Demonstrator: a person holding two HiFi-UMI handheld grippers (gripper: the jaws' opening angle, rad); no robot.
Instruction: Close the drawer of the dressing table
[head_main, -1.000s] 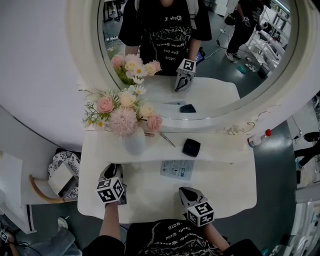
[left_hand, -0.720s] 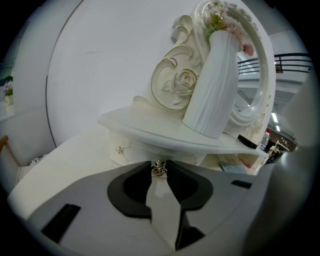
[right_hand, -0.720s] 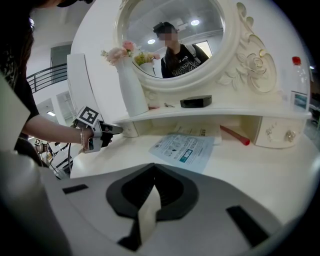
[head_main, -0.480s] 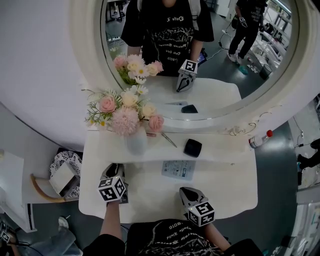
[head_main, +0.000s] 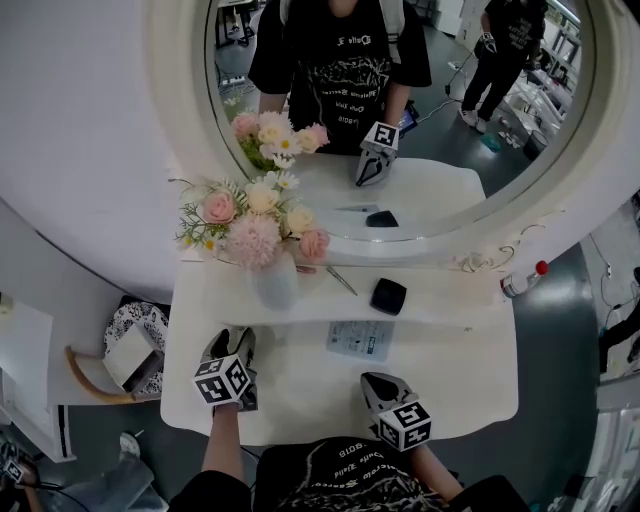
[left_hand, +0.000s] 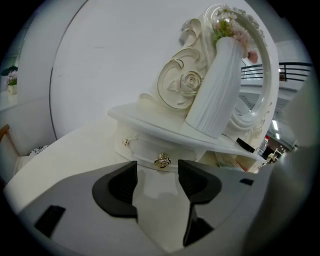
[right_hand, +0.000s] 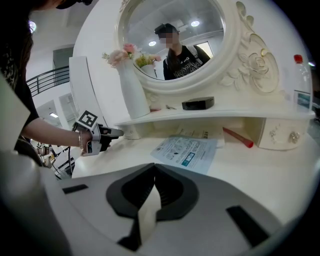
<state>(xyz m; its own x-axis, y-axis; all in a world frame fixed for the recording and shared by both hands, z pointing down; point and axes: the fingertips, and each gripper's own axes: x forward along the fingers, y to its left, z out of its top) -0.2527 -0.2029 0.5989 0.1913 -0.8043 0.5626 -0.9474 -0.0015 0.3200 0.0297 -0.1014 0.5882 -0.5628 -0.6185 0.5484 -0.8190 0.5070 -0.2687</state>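
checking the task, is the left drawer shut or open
Looks shut: the drawer front with its gold knob sits flush under the shelf, nothing pulled out.

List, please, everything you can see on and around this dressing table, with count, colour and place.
dressing table: one, white, centre.
mirror: one, round, cream frame, behind the shelf.
vase: one, white, ribbed, left on the shelf.
flowers: one bunch, pink and cream, in the vase.
case: one, black, on the shelf.
leaflet: one, white and blue, flat on the tabletop.
bottle: one, red cap, at the shelf's right end.
left drawer: one, white, gold knob, under the shelf.
left gripper: one, grey, jaws opening, nothing between, facing the left drawer.
right gripper: one, grey, jaws together, empty, near the front edge.
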